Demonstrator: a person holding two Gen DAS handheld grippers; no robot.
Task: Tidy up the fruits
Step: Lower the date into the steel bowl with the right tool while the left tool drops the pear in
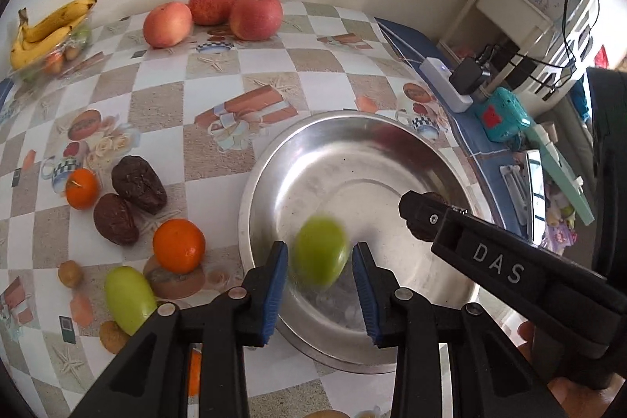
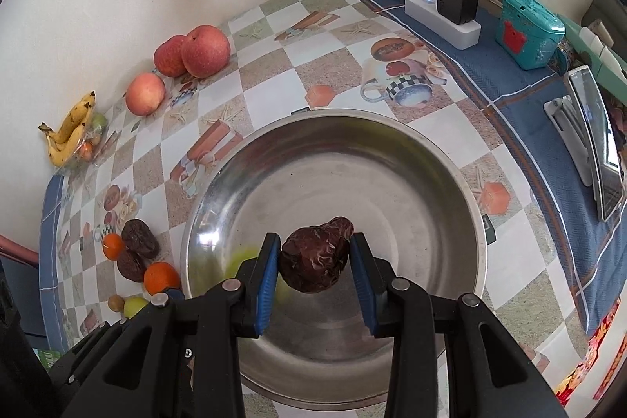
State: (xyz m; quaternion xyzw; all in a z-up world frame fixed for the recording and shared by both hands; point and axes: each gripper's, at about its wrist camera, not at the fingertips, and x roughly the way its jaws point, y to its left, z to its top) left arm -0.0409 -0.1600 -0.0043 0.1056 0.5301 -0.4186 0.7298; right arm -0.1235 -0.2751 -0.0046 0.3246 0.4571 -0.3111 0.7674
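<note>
A steel bowl (image 1: 254, 183) (image 2: 392, 128) stands on the checked tablecloth. My left gripper (image 1: 320, 249) hovers open over its near side. A green fruit (image 1: 321, 251) is motion-blurred between the blue pads (image 1: 276, 281), with small gaps on both sides. My right gripper (image 2: 315, 241) is over the bowl's middle, shut on a dark wrinkled fruit (image 2: 315, 261). In the left wrist view that right gripper (image 1: 421, 212) reaches in from the right. The green fruit appears as a green smear (image 2: 239, 261) behind the left finger in the right wrist view.
Left of the bowl lie two oranges (image 1: 178, 245), two dark wrinkled fruits (image 1: 137, 183), another green fruit (image 1: 129, 294) and small brown ones (image 1: 70, 273). Three apples (image 1: 254, 14) and bananas (image 1: 47, 26) sit by the wall. A power strip (image 2: 443, 14), teal box (image 2: 529, 30) and phone (image 2: 595, 140) line the right.
</note>
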